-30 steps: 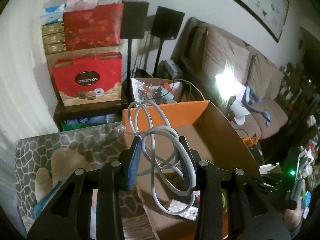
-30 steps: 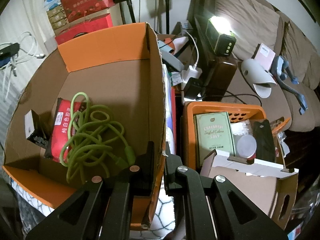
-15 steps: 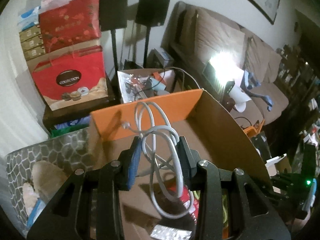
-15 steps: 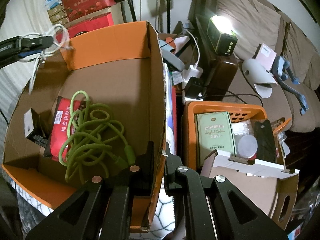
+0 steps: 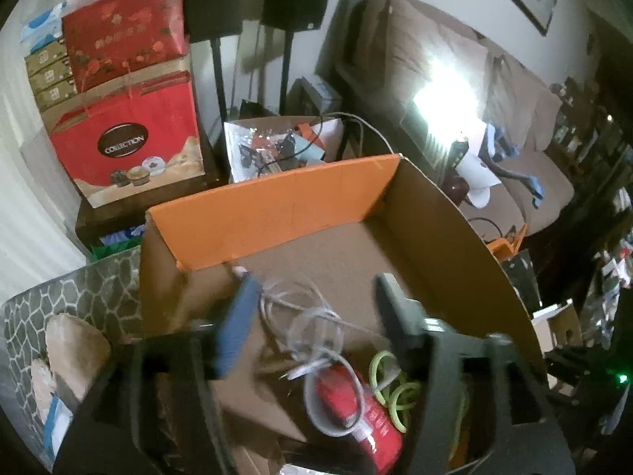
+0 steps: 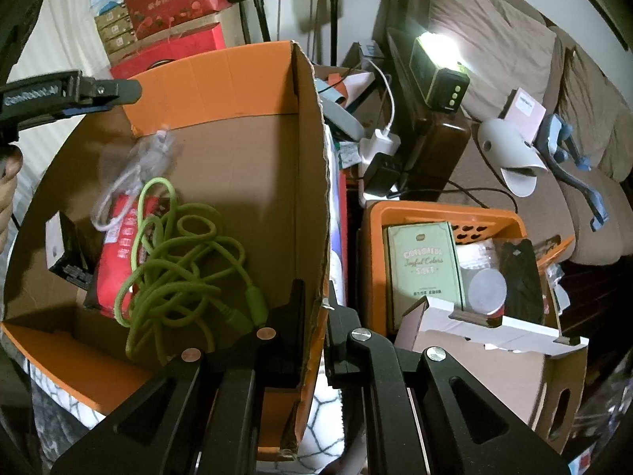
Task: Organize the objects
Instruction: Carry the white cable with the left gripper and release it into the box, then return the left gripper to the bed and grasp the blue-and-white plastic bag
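Box [image 6: 237, 166]: my R gripper [image 6: 314, 308] is pinched on its side wall; if that slips, the box shifts. White cable [image 5: 316, 340] is in the box, dropping onto the red pack [image 6: 118, 253]. L gripper [image 5: 312, 301] jaws just opened, clear of it. Risk: it tangles w/ the green cable [image 6: 178, 261].

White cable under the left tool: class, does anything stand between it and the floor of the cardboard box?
Yes: the white cable lies partly on a red packet inside the cardboard box; the left tool hangs open above.
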The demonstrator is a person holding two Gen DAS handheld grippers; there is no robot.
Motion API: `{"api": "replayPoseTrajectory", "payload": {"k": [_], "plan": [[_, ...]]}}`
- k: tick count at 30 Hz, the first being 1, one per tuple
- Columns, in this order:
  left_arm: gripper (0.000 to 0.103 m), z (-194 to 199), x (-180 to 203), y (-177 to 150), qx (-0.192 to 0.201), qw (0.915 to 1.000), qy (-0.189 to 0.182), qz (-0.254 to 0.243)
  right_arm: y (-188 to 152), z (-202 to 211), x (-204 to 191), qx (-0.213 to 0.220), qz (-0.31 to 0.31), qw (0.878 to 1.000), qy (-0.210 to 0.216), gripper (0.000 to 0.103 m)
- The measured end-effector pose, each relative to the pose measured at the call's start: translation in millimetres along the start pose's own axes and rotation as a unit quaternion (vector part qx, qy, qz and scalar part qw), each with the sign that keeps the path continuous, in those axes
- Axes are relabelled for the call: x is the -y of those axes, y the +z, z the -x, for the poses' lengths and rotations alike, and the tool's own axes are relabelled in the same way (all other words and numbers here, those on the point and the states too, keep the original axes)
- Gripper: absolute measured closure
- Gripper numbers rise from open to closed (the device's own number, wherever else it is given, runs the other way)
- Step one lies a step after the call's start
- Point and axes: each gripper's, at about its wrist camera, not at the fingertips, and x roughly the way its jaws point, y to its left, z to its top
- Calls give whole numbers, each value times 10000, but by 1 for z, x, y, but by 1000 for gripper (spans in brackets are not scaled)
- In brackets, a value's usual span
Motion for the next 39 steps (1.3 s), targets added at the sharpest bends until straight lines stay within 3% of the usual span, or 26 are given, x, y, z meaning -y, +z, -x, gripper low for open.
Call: {"api": "replayPoseTrajectory", "payload": {"k": [5,14,22,25,39], "plan": [[36,16,-8,0,122,9998,-38,120,0,0,1,-1,-8,10000,1,96],[13,59,-30,-13,440,9985,324,89,0,0,1,-1,-4,10000,-2,96],[12,78,-47,-27,555,9961,668,142,-1,1,3,2,-6,10000,-18,96],[0,86,-50,-34,635,9954,698,187,-2,1,5,4,-21,10000,-16,96],[0,125,-57,-61,943,9925,719,292,-2,0,3,8,-28,10000,-78,96]]}}
